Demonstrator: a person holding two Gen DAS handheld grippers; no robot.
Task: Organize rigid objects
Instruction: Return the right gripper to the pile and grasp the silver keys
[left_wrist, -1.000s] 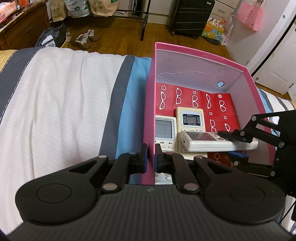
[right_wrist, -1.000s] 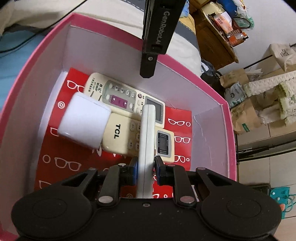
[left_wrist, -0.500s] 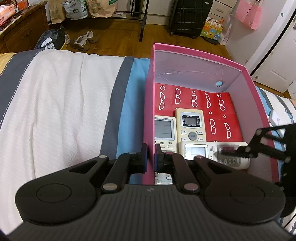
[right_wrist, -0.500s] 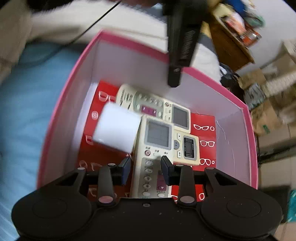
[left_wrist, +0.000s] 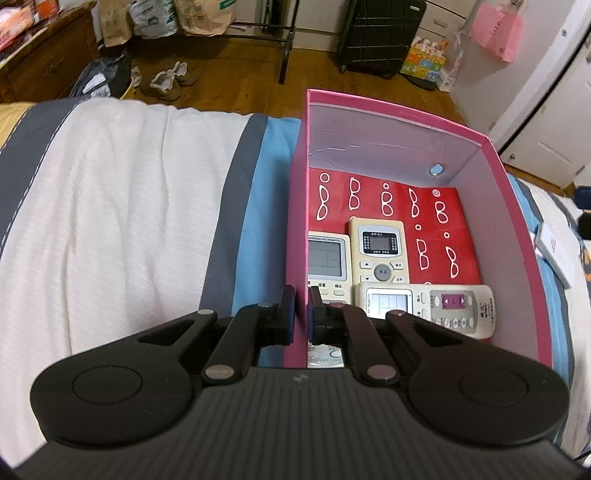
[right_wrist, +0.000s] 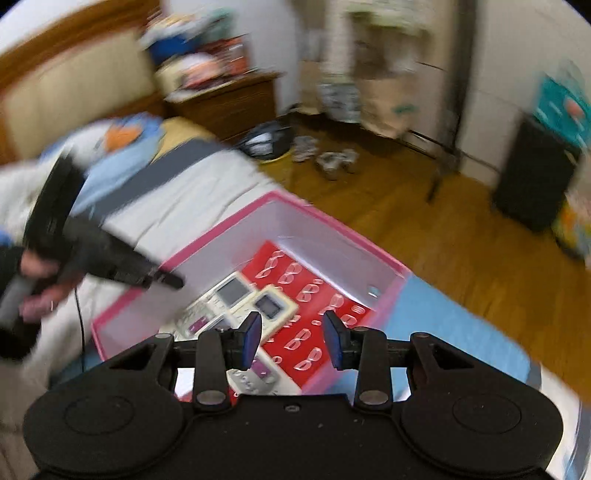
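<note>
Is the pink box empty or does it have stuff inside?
Not empty. Three remotes lie flat on the pink box's red floor.

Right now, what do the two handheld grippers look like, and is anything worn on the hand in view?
Both grippers are matte black, with linkage arms on silver pivot pins and round discs on a ribbed body. The left gripper and right gripper have dark blue pads. A thin black cable hangs by the hand, which wears a dark sleeve; blur hides more.

I see three pale remotes (left_wrist: 384, 254) lying flat, screens up, in the pink box (left_wrist: 513, 236) just ahead of my left gripper (left_wrist: 301, 314). The nearest one (left_wrist: 428, 304) lies crosswise, right of its fingertips.
</note>
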